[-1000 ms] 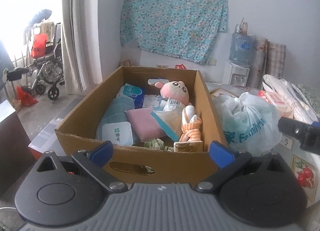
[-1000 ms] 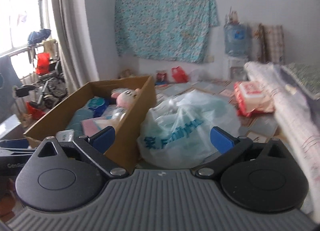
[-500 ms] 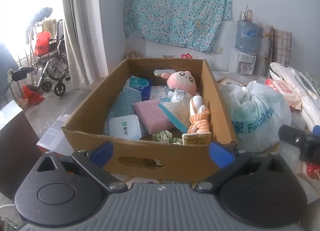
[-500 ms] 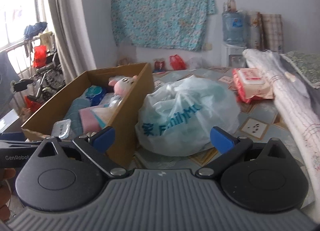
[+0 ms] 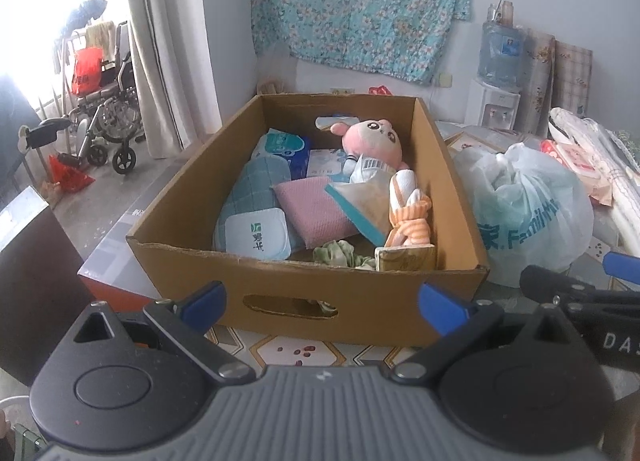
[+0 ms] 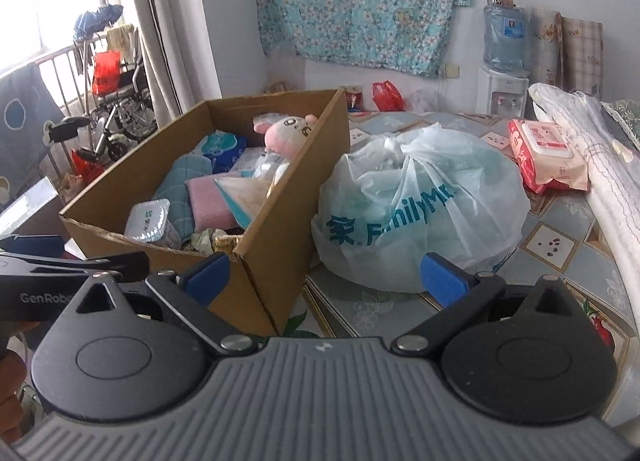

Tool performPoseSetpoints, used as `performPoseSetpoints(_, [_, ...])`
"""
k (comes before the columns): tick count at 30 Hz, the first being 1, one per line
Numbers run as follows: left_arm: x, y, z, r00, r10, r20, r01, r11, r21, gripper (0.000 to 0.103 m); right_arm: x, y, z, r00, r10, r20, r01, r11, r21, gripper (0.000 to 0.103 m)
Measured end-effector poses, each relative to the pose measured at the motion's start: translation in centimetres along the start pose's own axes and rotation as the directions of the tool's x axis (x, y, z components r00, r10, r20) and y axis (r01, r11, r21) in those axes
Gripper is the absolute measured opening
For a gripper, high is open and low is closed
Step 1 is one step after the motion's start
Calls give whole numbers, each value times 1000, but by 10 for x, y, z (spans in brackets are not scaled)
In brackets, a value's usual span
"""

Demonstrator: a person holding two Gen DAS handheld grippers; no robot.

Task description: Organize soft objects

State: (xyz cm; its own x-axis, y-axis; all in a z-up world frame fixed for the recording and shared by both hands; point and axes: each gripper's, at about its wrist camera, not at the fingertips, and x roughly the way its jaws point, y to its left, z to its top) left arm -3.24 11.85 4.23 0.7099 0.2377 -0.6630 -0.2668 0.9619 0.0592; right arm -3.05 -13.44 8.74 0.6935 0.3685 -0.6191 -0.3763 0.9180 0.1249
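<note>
A cardboard box (image 5: pixel 304 297) (image 6: pixel 280 229) stands on the tiled table, holding a pink plush doll (image 5: pixel 374 137) (image 6: pixel 286 133), a pink cloth (image 5: pixel 316 209), a blue quilted pad (image 5: pixel 256 185), tissue packs (image 5: pixel 256 235) and an orange striped soft toy (image 5: pixel 410 217). My left gripper (image 5: pixel 322 303) hangs open just before the box's near wall, empty. A tied pale plastic bag (image 6: pixel 420 205) (image 5: pixel 528 209) lies right of the box. My right gripper (image 6: pixel 324 273) is open and empty, in front of the bag and the box's corner.
A red wet-wipe pack (image 6: pixel 548 153) and a rolled white quilt (image 6: pixel 600 165) lie at the table's right. A water dispenser (image 6: pixel 504 61) stands at the back wall. A wheelchair (image 5: pixel 104 117) and curtain (image 5: pixel 168 41) are off to the left.
Both grippers have pulled back and risen from the box and bag, so more of the table shows. Both stay open; nothing in the box has moved.
</note>
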Motion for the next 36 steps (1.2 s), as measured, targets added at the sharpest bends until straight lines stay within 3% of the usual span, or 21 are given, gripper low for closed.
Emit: performPoseSetpoints(36, [7, 0, -2, 999, 44, -30, -44, 999, 6, 103, 16, -1, -1, 999, -23, -49, 23, 1000, -4, 102])
